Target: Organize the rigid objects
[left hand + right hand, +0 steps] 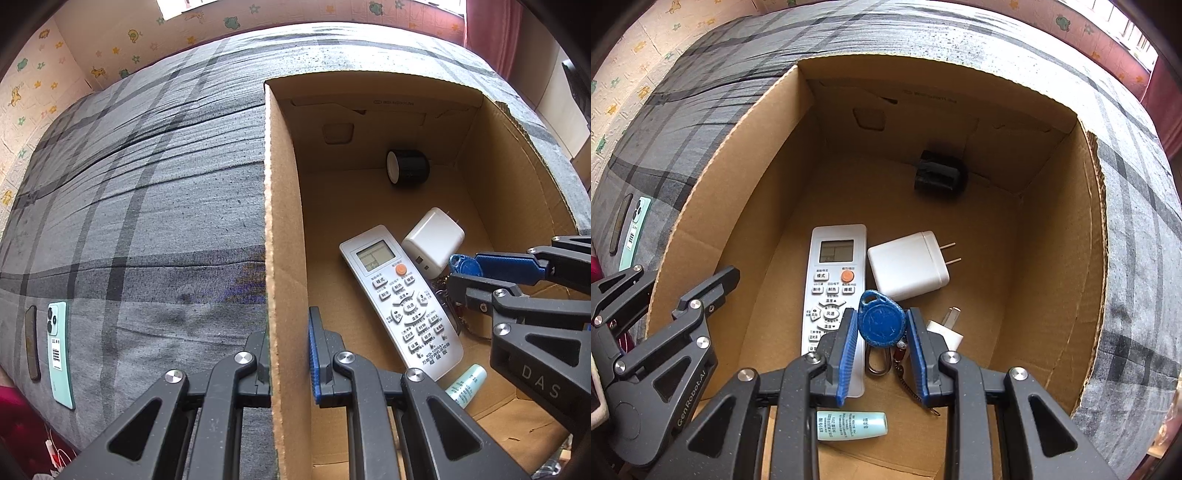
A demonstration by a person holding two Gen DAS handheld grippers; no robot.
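The blue key fob (881, 319) is pinched by the right gripper (882, 354) inside the cardboard box (1052, 229), above remote (834, 273), charger (907, 266) and tube (851, 425); the left gripper (288, 354) clamps the box's wall.

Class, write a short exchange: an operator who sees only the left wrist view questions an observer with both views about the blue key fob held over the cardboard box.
Operator: How does the right tool grip the blue key fob?
Observer: The right tool pinches the blue key fob by its two edges, with the round face toward its own camera.
Operator: Is anything hidden behind that tool in the cardboard box?
Observer: Yes. A small white plug lies on the floor of the cardboard box, just right of the fob and in front of the white charger.
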